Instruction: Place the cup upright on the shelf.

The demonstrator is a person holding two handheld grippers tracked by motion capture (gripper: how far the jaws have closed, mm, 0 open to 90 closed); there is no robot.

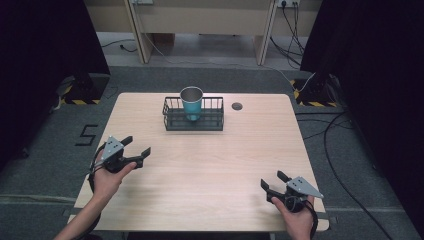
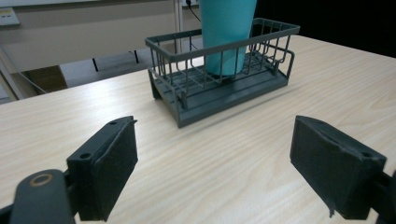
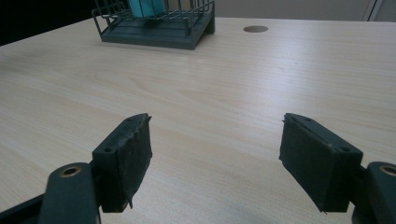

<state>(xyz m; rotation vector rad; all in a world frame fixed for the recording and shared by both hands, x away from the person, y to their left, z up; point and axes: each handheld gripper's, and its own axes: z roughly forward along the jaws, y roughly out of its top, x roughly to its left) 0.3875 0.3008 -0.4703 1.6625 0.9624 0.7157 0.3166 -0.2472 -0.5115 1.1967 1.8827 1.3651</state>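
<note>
Nearest, at the light wooden table's (image 1: 200, 170) front corners: left gripper (image 1: 136, 147) and right gripper (image 1: 271, 181), each held in a hand, jaws spread wide, gripping nothing, both angled inward over bare wood. Between and beyond them, broad unobstructed tabletop. Farther back, near the far edge: dark wire basket (image 1: 193, 119) holding an upright teal cup (image 1: 191, 104); just right of it, a round cable hole (image 1: 237, 106).

The teal cup's (image 2: 227, 35) rim is cut off in the left gripper view.

High view overhead facing forward-down, both gripper views low over the table (image 1: 210, 170), sharing the basket (image 1: 193, 120)
</note>
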